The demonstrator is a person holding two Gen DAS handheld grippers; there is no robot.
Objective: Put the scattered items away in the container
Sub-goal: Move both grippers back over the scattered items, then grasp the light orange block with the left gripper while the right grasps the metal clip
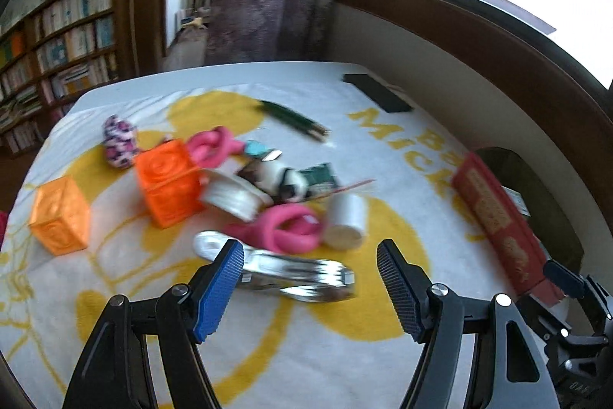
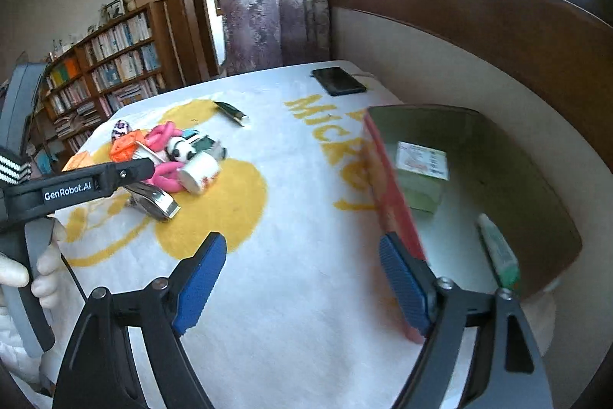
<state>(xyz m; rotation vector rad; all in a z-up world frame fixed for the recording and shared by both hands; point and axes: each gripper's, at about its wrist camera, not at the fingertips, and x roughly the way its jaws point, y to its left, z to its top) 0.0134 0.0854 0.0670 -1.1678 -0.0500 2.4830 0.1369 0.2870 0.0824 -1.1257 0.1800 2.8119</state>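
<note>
Here, silver clip (image 1: 291, 273) just beyond left gripper (image 1: 310, 290), both grippers' jaws apart, empty.

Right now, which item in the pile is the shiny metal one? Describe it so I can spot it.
Start at the white and yellow cloth and find the toy pile. The metal clip lies flat on the pile's near edge, beside a pink ring, just beyond the open left gripper. It is the only silvery thing among bright plastics.
</note>
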